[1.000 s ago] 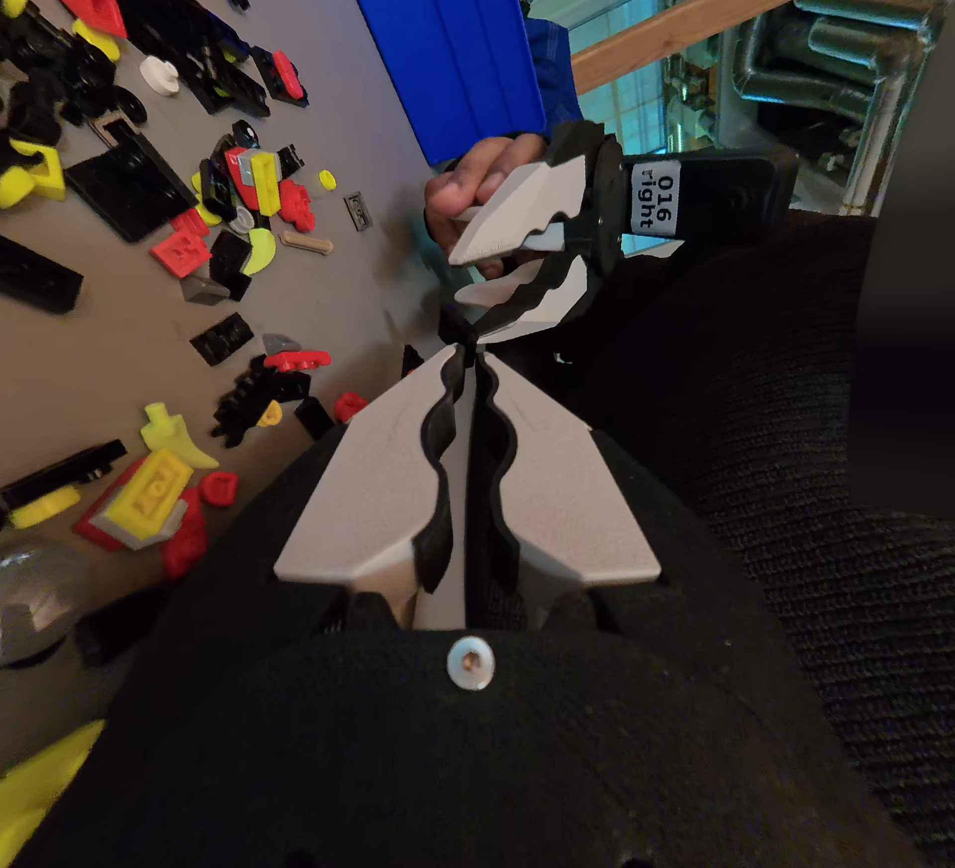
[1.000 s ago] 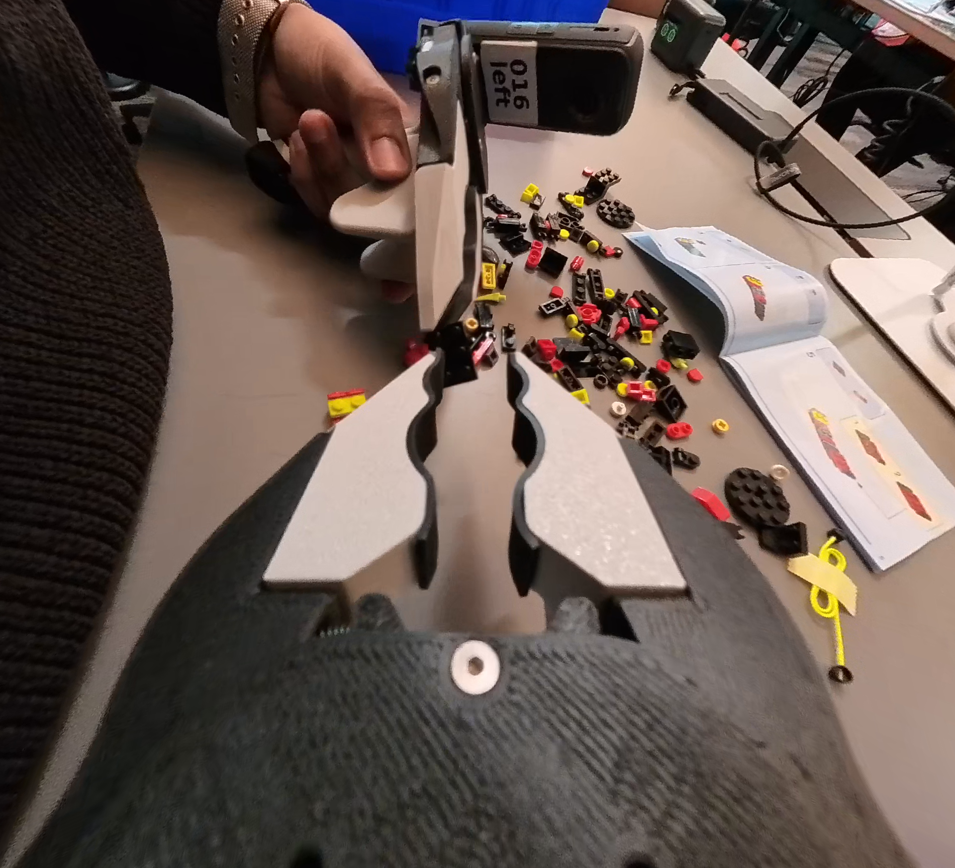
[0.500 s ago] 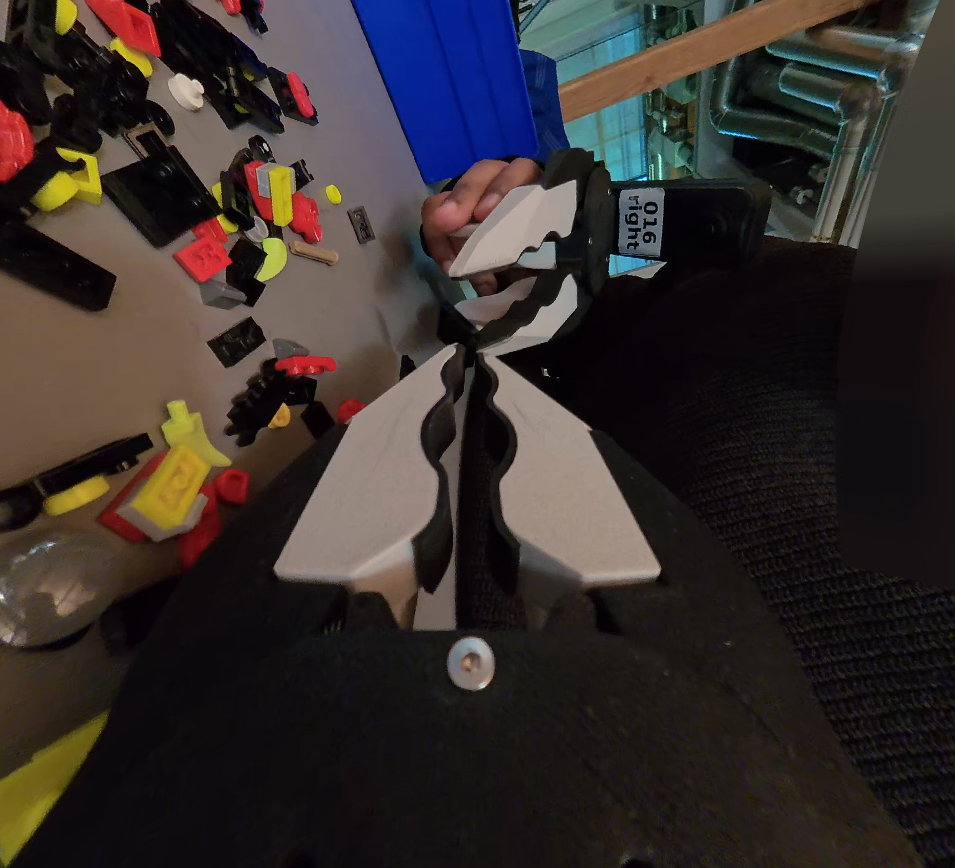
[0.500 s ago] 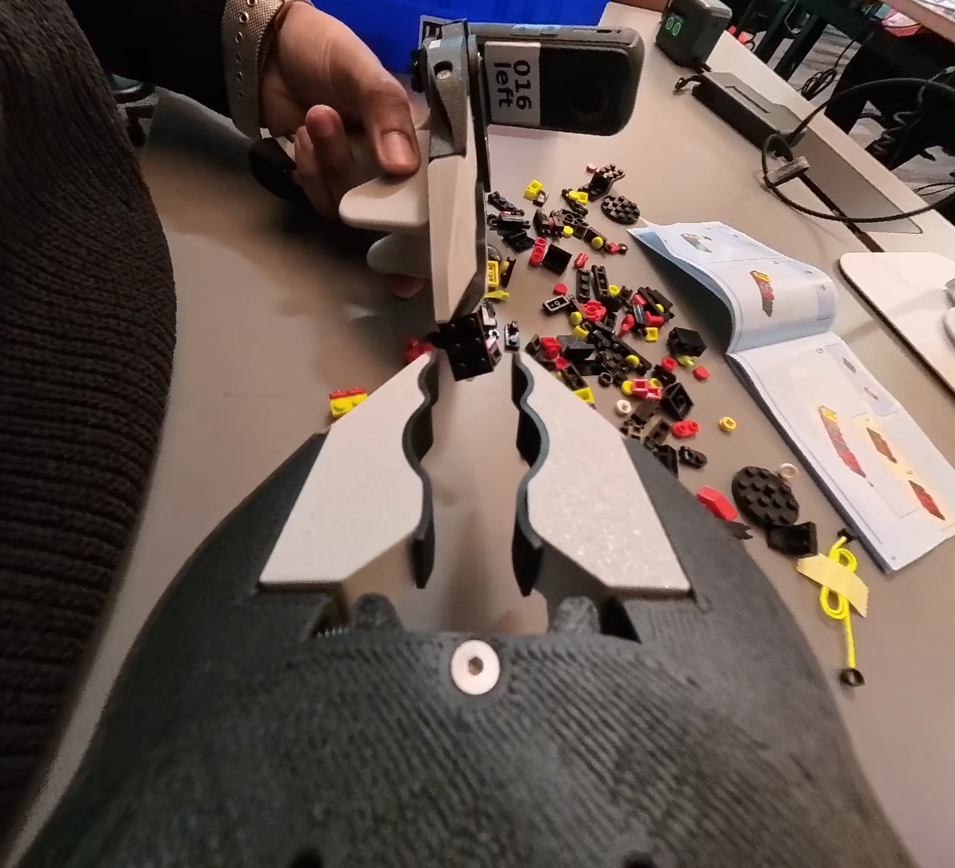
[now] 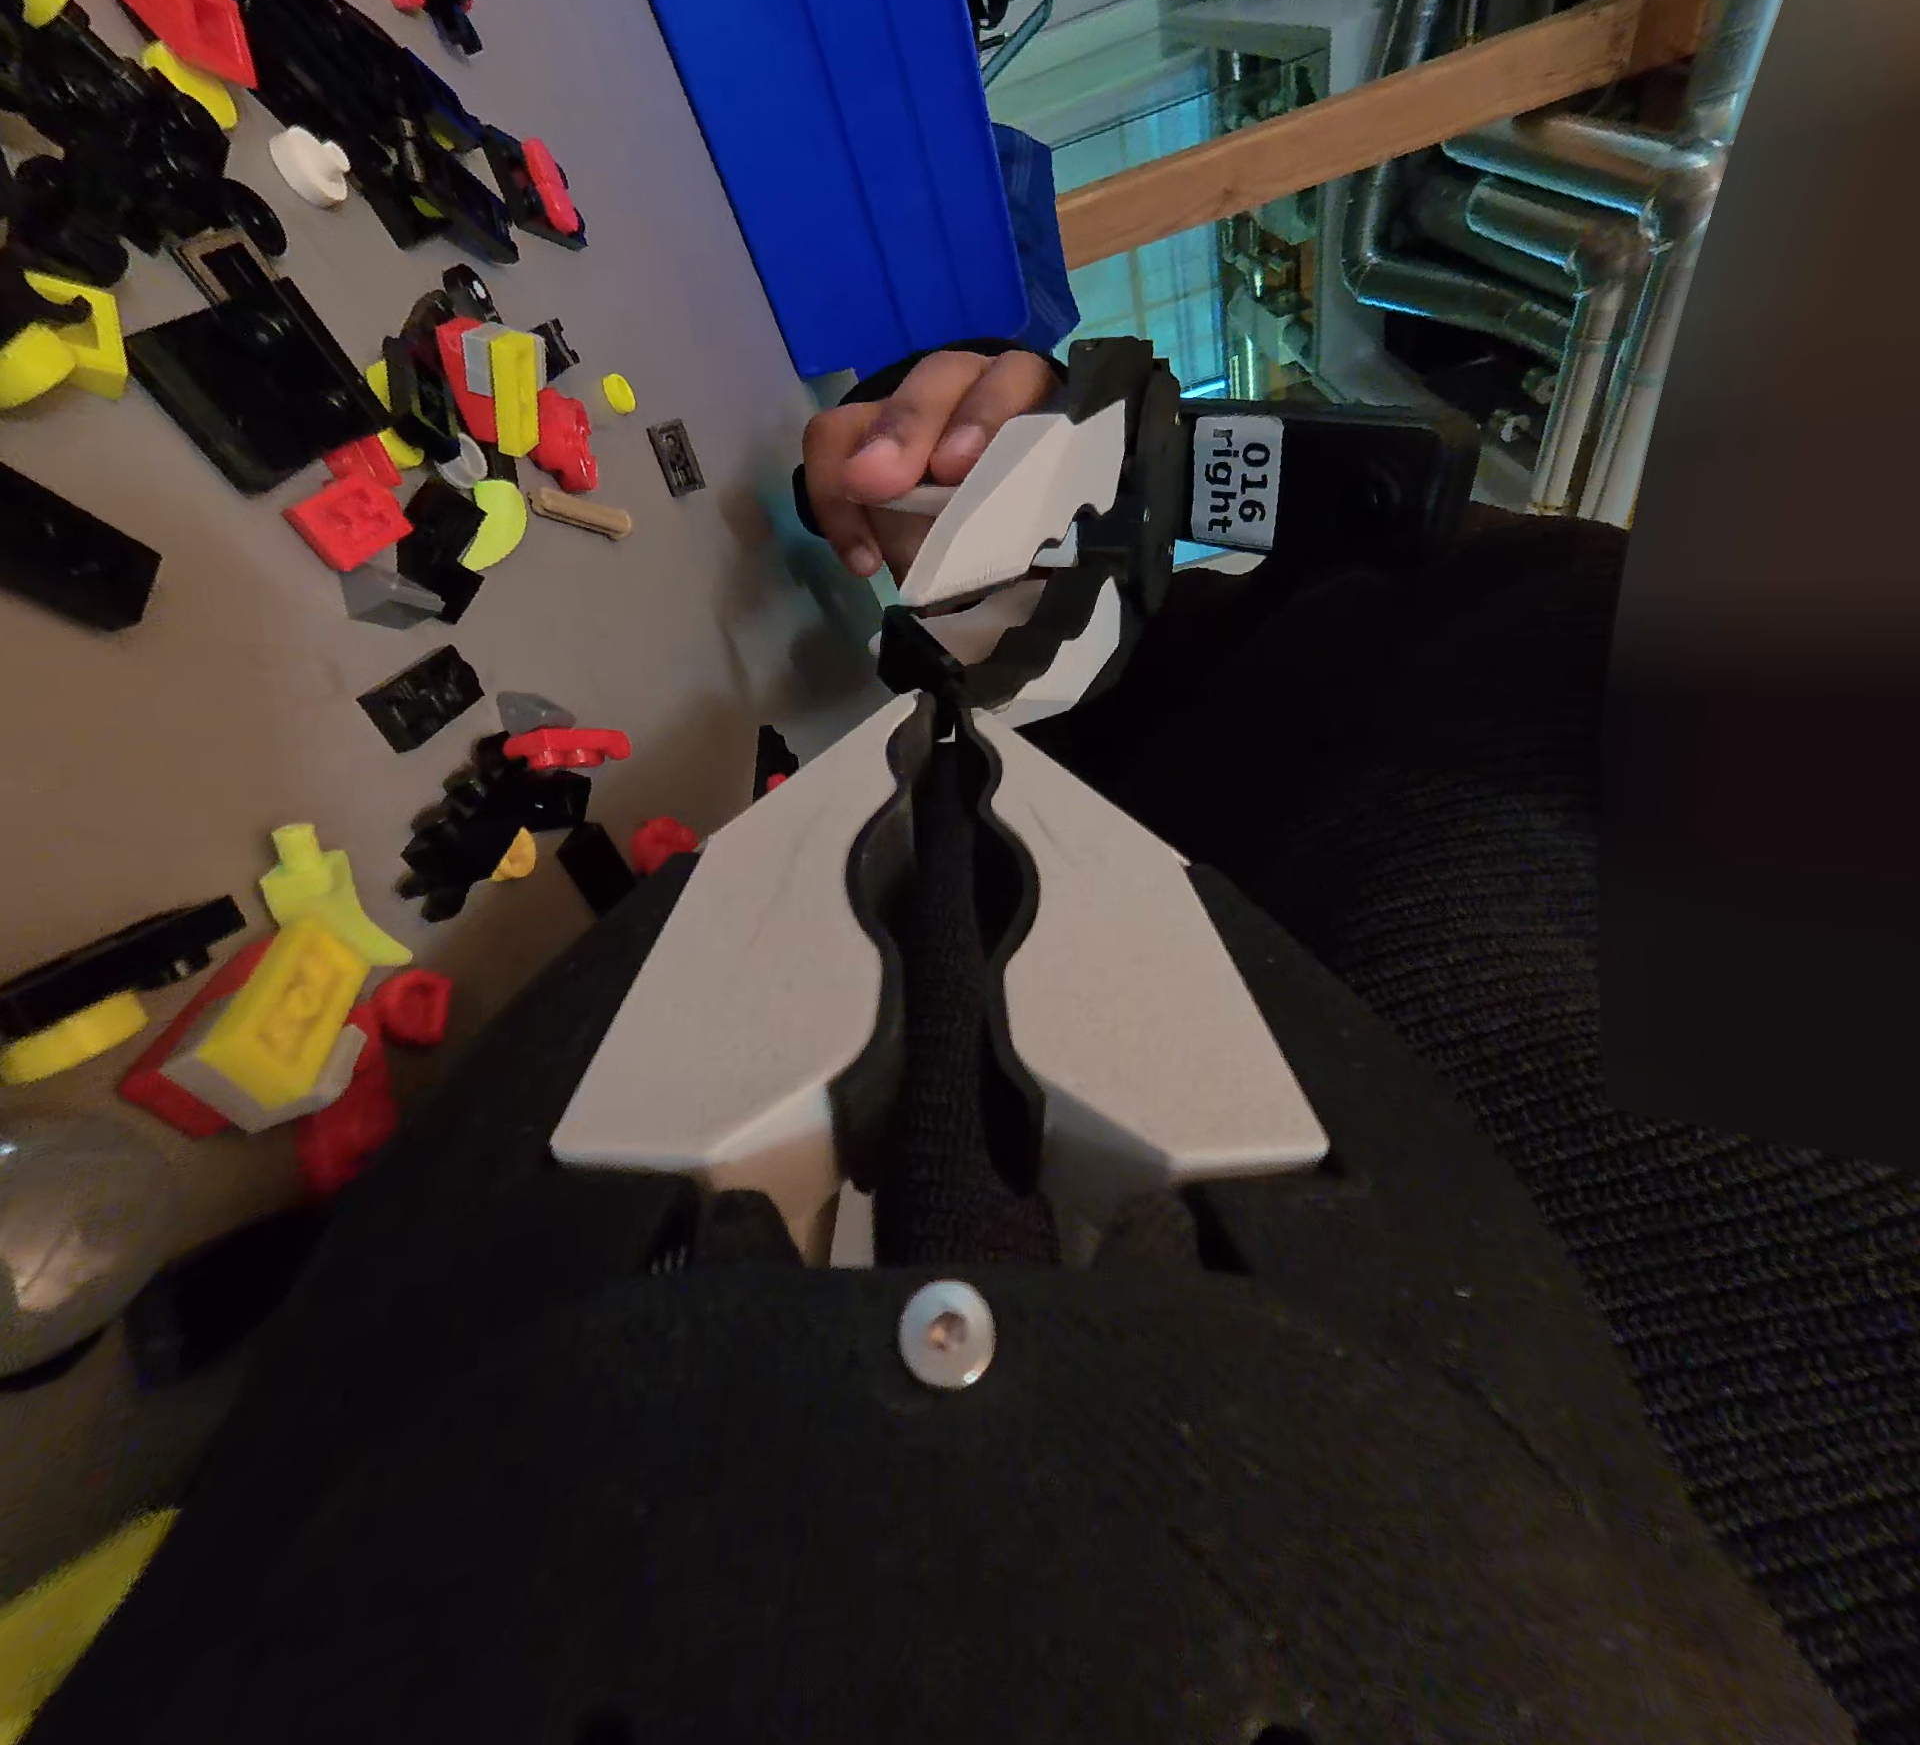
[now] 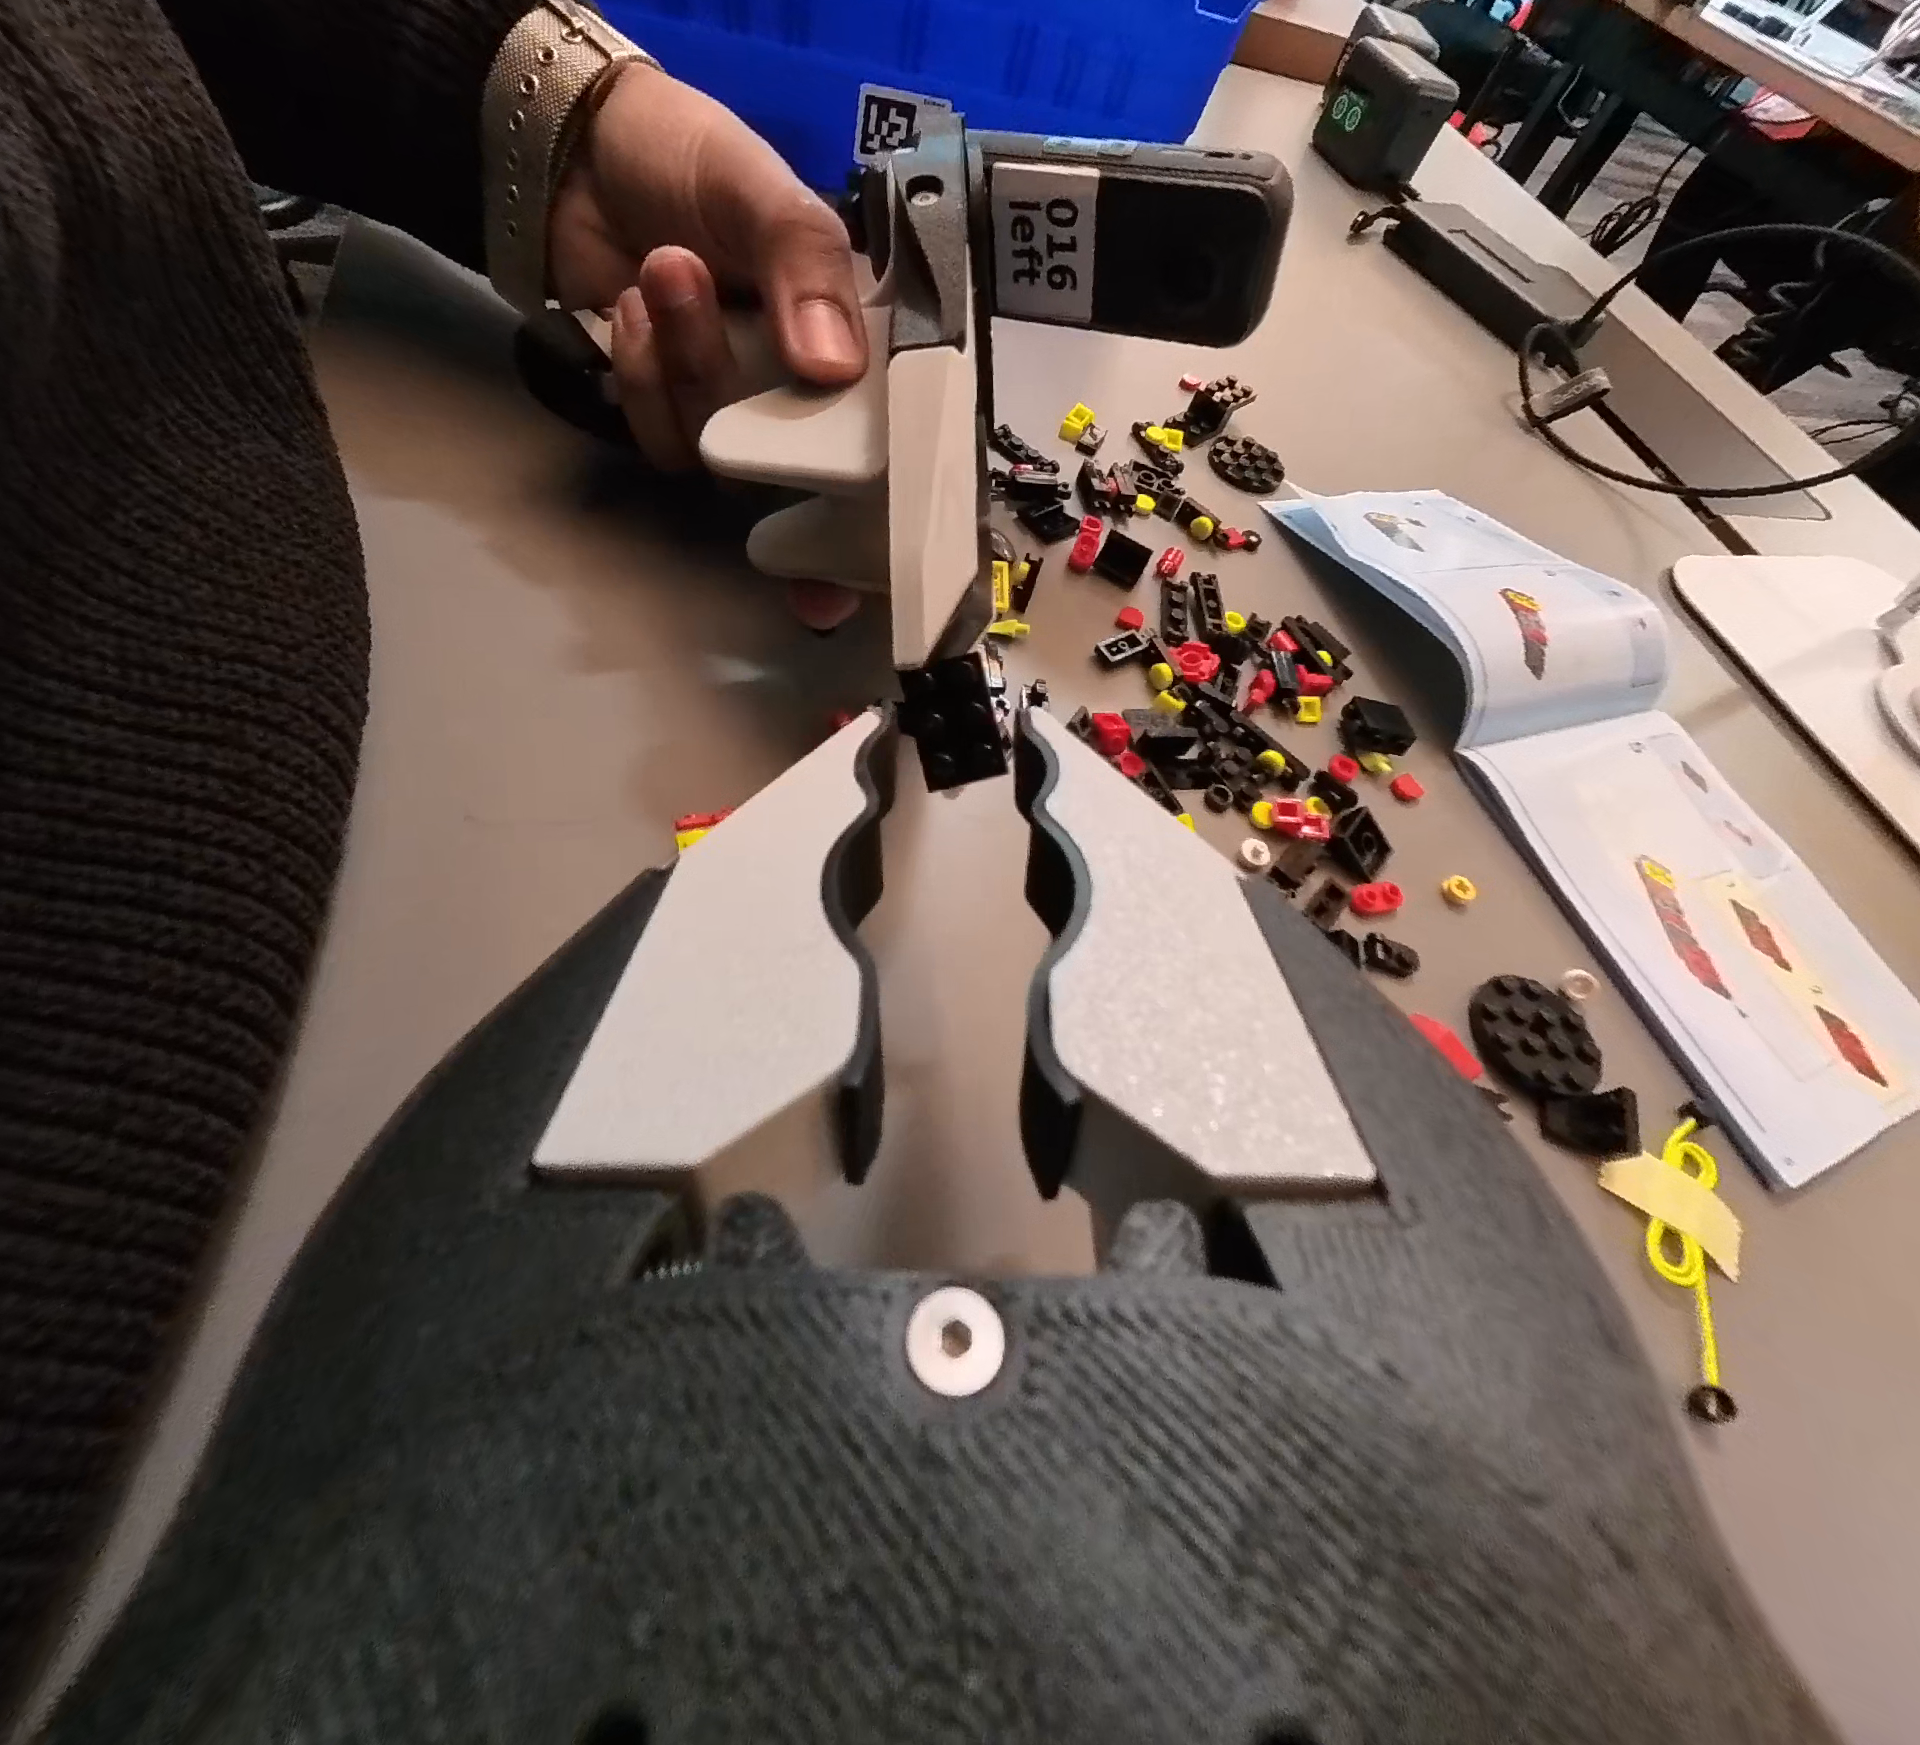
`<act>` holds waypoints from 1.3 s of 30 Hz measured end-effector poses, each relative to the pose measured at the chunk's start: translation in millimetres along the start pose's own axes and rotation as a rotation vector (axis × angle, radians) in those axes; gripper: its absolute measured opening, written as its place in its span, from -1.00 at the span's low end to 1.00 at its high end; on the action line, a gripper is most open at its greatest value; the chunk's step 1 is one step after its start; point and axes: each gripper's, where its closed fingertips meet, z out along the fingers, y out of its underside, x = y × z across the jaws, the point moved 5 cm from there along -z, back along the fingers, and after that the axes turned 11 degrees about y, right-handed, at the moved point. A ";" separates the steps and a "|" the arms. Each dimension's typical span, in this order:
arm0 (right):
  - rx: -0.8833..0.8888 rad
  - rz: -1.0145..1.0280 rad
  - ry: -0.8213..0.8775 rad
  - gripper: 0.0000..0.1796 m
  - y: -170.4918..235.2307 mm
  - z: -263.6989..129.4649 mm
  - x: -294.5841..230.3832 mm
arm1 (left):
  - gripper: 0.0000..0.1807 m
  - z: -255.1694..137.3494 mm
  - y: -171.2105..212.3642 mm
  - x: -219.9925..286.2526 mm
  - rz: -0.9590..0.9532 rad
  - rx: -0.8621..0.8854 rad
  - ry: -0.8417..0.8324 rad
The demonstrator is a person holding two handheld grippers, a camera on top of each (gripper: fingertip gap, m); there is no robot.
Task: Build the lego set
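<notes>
My left gripper [image 5: 940, 724] is shut on a small black studded plate [image 5: 916, 654], pinched at its tips. In the right wrist view the left gripper [image 6: 940, 656] comes down from above, held by a hand, and the black plate [image 6: 956, 729] hangs from it. My right gripper [image 6: 954, 724] is open, its two fingertips on either side of the plate, very close to its edges. It also shows in the left wrist view [image 5: 935, 651], held by a hand, meeting my left tips. Both are held above the grey table [image 6: 582, 615].
Loose black, red and yellow pieces [image 6: 1226, 708] lie scattered on the table, also in the left wrist view [image 5: 312, 241]. An open instruction booklet [image 6: 1558, 760] lies to the right. A blue bin [image 6: 883, 2] stands behind. A round black plate [image 6: 1532, 1035] and a yellow cord [image 6: 1683, 1217] lie at right. My two grippers' fingertips are within a few centimetres of each other.
The left gripper has brought the black plate in between the right gripper's fingertips. The right gripper's opening looks unchanged.
</notes>
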 end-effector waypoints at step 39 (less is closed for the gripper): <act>-0.032 0.052 -0.007 -0.83 3.6 -1.5 4.4 | -0.88 -4.5 -1.6 -7.3 0.057 0.002 -0.122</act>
